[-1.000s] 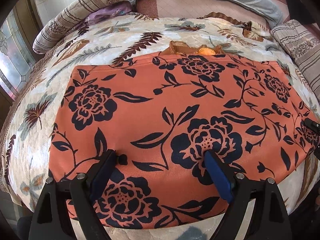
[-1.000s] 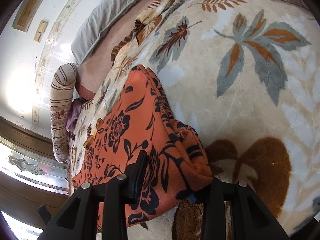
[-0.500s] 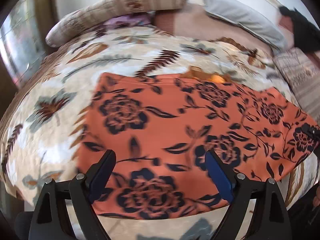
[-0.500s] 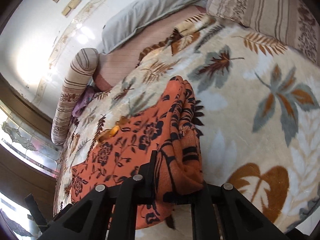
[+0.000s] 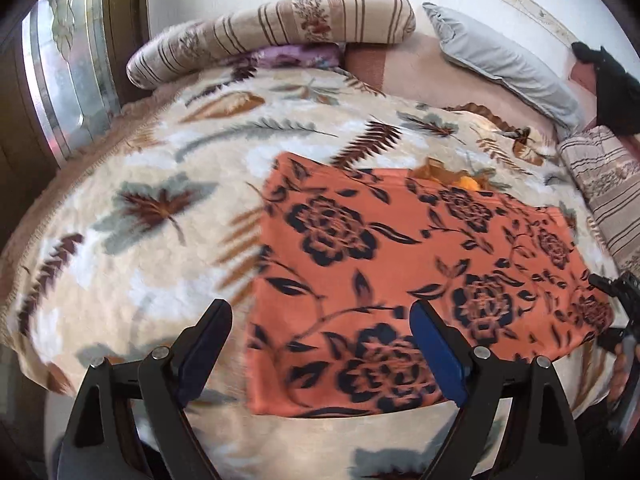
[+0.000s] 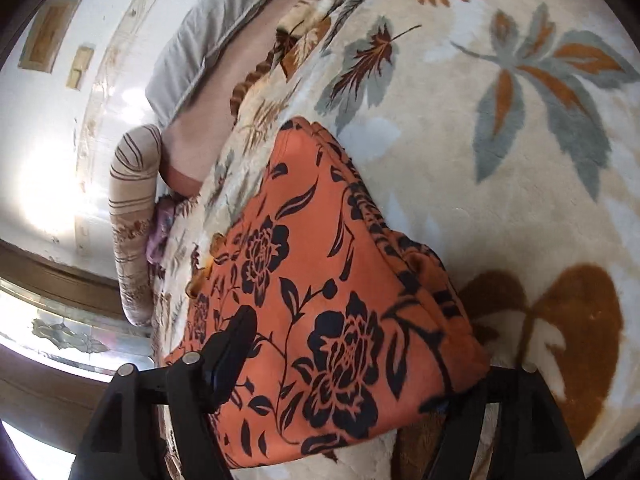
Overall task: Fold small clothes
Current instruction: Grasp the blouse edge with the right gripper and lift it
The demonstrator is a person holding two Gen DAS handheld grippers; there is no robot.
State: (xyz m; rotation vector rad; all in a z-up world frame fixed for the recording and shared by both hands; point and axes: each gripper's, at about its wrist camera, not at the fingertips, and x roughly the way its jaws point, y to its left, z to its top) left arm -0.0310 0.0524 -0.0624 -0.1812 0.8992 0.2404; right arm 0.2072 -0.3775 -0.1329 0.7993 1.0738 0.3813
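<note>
Left tongs stand wide open, nothing between the pads, hovering over the near-left corner of the orange floral garment; the left finger is above bare blanket, the blue-padded right finger above the cloth. Right tongs are opening, the garment's near edge between the two fingers; the left finger lies over the cloth top, the right finger is mostly hidden behind the bunched edge. Pads do not look pressed on the cloth. In the left view the right tongs show at the far right edge, at the garment's right end, with fingers of a hand below.

Garment lies flat on the bed, on a cream blanket with a leaf print. It looks folded, roughly rectangular, long side running left to right. Its right end is thicker, with layered gathered edges. A small bit of orange-brown fabric sticks out at the garment's far edge.

Far side: striped bolster pillow at far left, purple cloth tucked just under it, grey pillow at far right. Another striped cushion at the right edge, and a dark item beyond it. Window frame on the left. The left view is motion-blurred.
</note>
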